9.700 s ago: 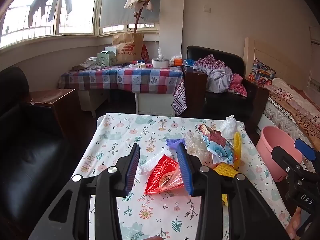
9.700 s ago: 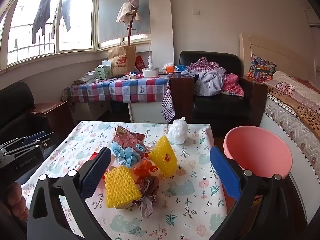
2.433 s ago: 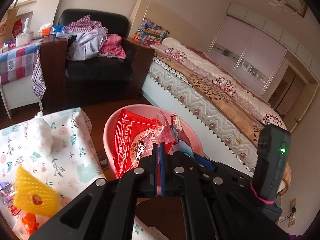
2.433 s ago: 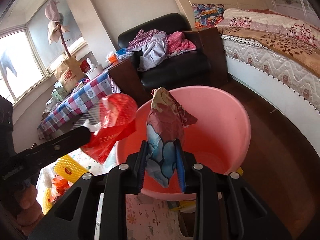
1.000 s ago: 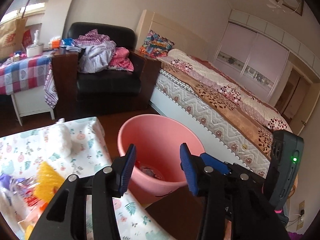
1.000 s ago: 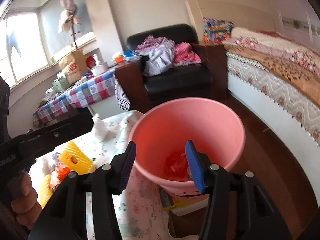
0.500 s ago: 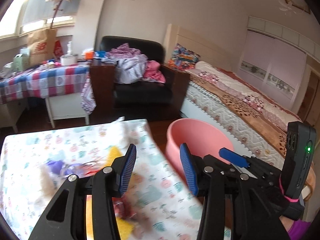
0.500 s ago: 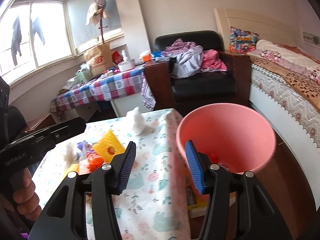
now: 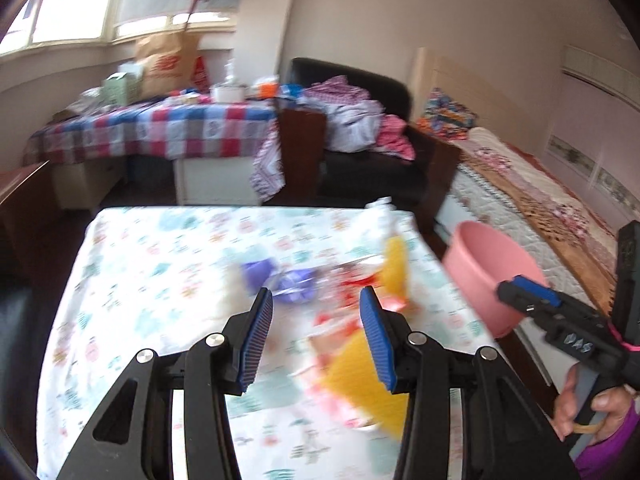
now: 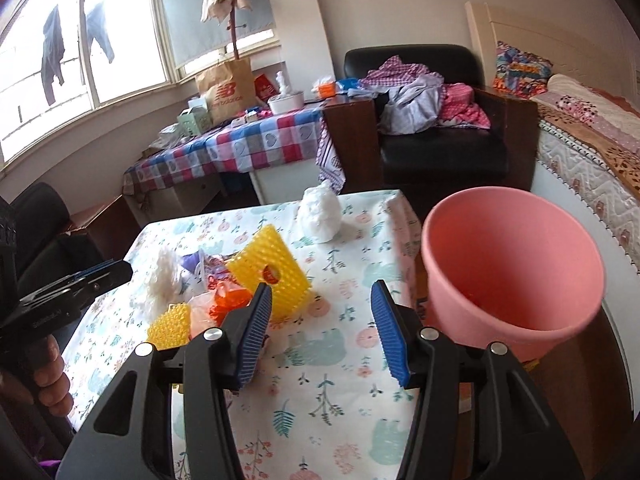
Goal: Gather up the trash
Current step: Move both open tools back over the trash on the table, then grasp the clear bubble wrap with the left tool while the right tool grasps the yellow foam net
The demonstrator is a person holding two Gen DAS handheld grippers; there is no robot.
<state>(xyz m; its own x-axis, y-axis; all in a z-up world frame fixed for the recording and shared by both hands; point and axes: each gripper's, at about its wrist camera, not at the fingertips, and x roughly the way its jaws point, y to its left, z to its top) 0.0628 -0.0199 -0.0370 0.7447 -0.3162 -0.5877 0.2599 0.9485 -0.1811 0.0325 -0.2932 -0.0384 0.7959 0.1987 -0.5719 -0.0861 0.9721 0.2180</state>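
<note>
At the far left of the right wrist view the left gripper hangs over the edge of the floral-print tablecloth, its jaws standing wide with nothing between them, as its own blurred view shows. Next comes the heap of trash: a fluffy white tuft, a small yellow foam fruit net, an orange crumpled plastic scrap, a purple wrapper and a large yellow foam net sleeve, all crowded together and touching. A white crumpled tissue ball lies apart, nearer the table's far edge. Then the right gripper, jaws moderately apart and empty, just beside the large net. At the right, off the table's edge, stands the pink plastic bucket, with something red showing at its bottom. Because the pieces overlap, a pinch on one could drag a neighbour off the cloth, and the light foam may slip from ribbed pads on the way across the gap to the bucket. With both grippers converging on one small heap, they could also collide.
</note>
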